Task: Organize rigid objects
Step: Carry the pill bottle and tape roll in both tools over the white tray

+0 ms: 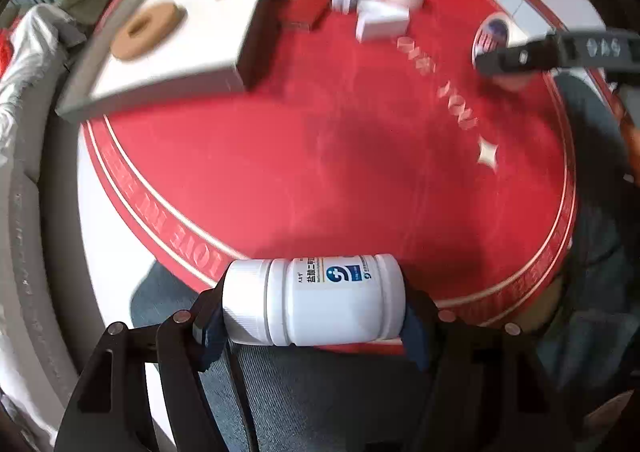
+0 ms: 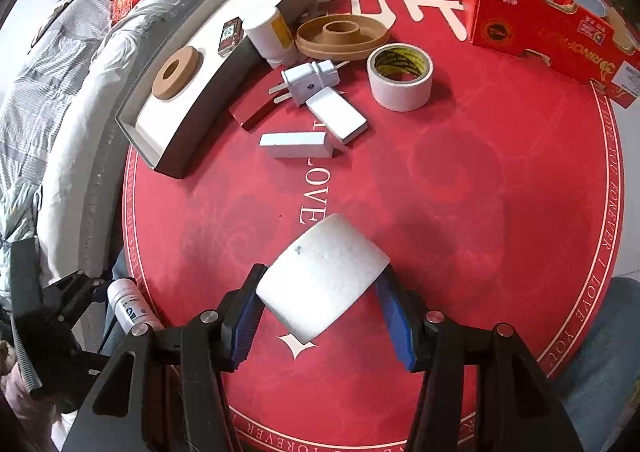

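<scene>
A: Nearest thing?
B: White pill bottle [image 1: 316, 302], sideways, pinched cap-to-base by left gripper [image 1: 314, 316] over the near table edge. Blue logo, Chinese print, blurry.
A: Right?
B: Right gripper [image 2: 320, 316] clamps white foam block [image 2: 322, 278], tilted.
A: Containers?
B: Open tray [image 2: 176, 155] holds brown ring [image 2: 176, 71], small card pack [image 2: 231, 35]. Tablecloth [image 2: 460, 211] reads "LOVE".

Bright, even light; left view motion-blurred.

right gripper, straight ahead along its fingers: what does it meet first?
Likely the small white box lying flat on the red tablecloth, past bare cloth. The right gripper holds a white block. Its height above the table is unclear, so it may pass over.
</scene>
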`<state>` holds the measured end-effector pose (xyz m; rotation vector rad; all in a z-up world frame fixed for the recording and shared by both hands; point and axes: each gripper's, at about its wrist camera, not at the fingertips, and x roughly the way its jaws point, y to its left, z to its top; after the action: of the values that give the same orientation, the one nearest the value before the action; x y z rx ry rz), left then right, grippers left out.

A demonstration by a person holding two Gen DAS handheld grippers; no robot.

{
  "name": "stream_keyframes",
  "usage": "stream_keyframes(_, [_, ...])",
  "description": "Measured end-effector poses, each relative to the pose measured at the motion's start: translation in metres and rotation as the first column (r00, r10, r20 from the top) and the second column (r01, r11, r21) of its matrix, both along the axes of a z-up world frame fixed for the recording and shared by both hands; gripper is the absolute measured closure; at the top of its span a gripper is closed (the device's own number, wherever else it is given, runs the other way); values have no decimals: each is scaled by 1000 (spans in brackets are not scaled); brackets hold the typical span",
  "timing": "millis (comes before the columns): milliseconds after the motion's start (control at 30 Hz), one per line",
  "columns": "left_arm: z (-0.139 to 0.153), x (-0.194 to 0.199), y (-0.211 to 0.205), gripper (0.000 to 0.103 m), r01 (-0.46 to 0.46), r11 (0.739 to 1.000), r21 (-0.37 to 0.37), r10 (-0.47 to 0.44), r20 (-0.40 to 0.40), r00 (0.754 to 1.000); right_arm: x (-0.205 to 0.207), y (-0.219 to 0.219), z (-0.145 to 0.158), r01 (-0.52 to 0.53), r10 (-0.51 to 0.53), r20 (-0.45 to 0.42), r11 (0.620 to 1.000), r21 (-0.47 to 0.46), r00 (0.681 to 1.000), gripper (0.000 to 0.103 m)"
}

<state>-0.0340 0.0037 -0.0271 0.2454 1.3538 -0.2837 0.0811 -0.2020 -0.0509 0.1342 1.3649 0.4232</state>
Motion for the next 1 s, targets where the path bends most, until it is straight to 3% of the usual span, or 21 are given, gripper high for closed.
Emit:
stream_keyframes(200, [52,22,-13,30,-59,997,-45,65,141,988,5,-3,19,15,-15,46,1000,14,999,46])
stream_keyframes(333, [87,56,-14,30,-134,985,-105,155,232,960,17,-2,45,32,-35,108,999,32,993,46])
stream_keyframes(400, [110,68,-11,30,-190,969,-157,228,276,934,25,0,65,37,-43,154,998,46,987,46])
stream_keyframes(533, [145,107,-7,30,-291,935,-201,348,374,860,45,13,113,22,-42,254,996,82,966,46])
stream_keyframes(633, [178,124,7,30,-378,893,-245,450,441,777,64,26,155,6,-46,333,993,121,942,47])
stream_keyframes(667, [192,132,14,30,-408,871,-273,490,463,739,72,32,172,-4,-45,358,991,136,932,47])
stream_keyframes(767, [217,153,30,30,-459,834,-305,551,505,665,93,49,214,-18,-53,431,987,160,901,47])
stream_keyframes(900, [222,177,47,30,-521,806,-280,577,569,586,122,75,253,-14,-75,506,985,171,859,46])
stream_keyframes(1000, [199,195,62,30,-579,778,-245,599,568,565,144,96,255,-8,-77,507,987,163,858,46])
